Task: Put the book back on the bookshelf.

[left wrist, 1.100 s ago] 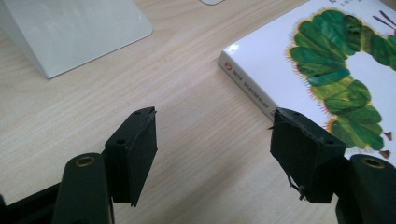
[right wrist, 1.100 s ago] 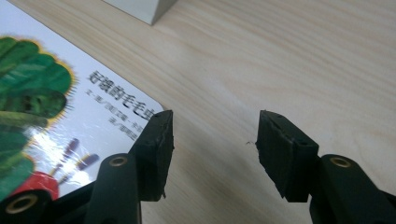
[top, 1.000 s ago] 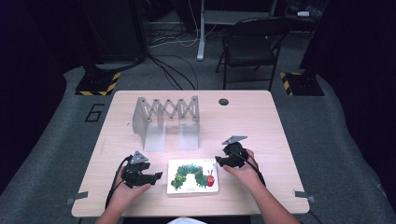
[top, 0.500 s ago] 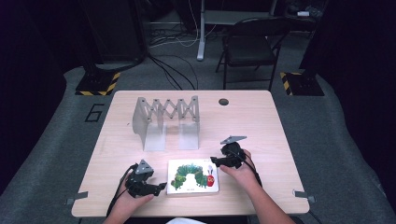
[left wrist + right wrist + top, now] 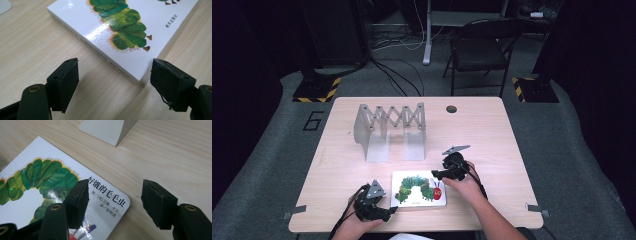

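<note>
A white picture book with a green caterpillar on its cover lies flat near the table's front edge. My left gripper is open at the book's front left corner; in the left gripper view the book has its corner between the jaws, and the left gripper touches nothing. My right gripper is open at the book's right end. In the right gripper view the book lies under one jaw of the right gripper, the other jaw over bare wood.
A grey folding rack with scissor links stands behind the book, its foot close ahead of the right jaws. The wooden table has a round grommet hole at the back. A chair stands beyond.
My left gripper has moved toward the table's front edge and then right, up to the book's front left corner. The right gripper has barely shifted. The book has not moved.
</note>
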The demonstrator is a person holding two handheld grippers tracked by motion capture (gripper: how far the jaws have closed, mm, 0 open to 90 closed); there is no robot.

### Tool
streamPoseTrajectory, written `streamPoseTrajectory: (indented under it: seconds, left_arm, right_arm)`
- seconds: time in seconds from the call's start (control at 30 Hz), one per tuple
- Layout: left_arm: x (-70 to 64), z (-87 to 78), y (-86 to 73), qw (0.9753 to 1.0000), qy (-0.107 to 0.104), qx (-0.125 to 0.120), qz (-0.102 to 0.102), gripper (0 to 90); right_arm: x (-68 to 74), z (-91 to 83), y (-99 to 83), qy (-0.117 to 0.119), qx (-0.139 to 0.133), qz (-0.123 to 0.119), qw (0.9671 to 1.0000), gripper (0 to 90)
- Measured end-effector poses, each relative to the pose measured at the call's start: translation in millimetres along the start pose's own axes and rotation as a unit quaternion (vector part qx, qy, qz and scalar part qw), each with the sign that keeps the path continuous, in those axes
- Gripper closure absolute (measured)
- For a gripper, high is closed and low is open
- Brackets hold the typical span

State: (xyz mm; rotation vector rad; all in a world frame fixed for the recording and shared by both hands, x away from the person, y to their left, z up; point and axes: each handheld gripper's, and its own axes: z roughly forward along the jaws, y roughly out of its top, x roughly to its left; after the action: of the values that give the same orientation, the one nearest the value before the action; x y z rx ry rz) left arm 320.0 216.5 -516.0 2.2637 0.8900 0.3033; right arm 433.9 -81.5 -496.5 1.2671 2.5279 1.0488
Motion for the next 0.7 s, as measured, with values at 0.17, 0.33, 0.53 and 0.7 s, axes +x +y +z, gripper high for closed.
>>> streamPoseTrajectory:
  seconds: [0.17, 0.33, 0.53, 0.7]
  left_arm:
    - [-5.0, 5.7, 2.4, 1.0, -0.001, 0.003, 0.006, 22.4]
    - [-8.6, 10.0, 4.6, 0.9999, 0.003, -0.003, 0.016, 21.7]
    - [-11.6, 13.6, 7.1, 0.9998, 0.003, -0.006, 0.02, 22.4]
    - [-13.1, 15.7, 7.6, 0.9997, 0.005, -0.01, 0.022, 20.5]
  right_arm:
    - [1.6, 3.8, -2.4, 0.002, 0.008, 0.002, 1.0, 39.7]
    - [2.1, 6.5, -4.7, 0.007, 0.011, 0.009, 0.9999, 41.1]
    - [-1.5, 5.5, -8.4, 0.021, 0.015, 0.024, 0.9994, 42.1]
    - [-6.9, 3.5, -10.6, 0.031, 0.018, 0.049, 0.9982, 43.1]
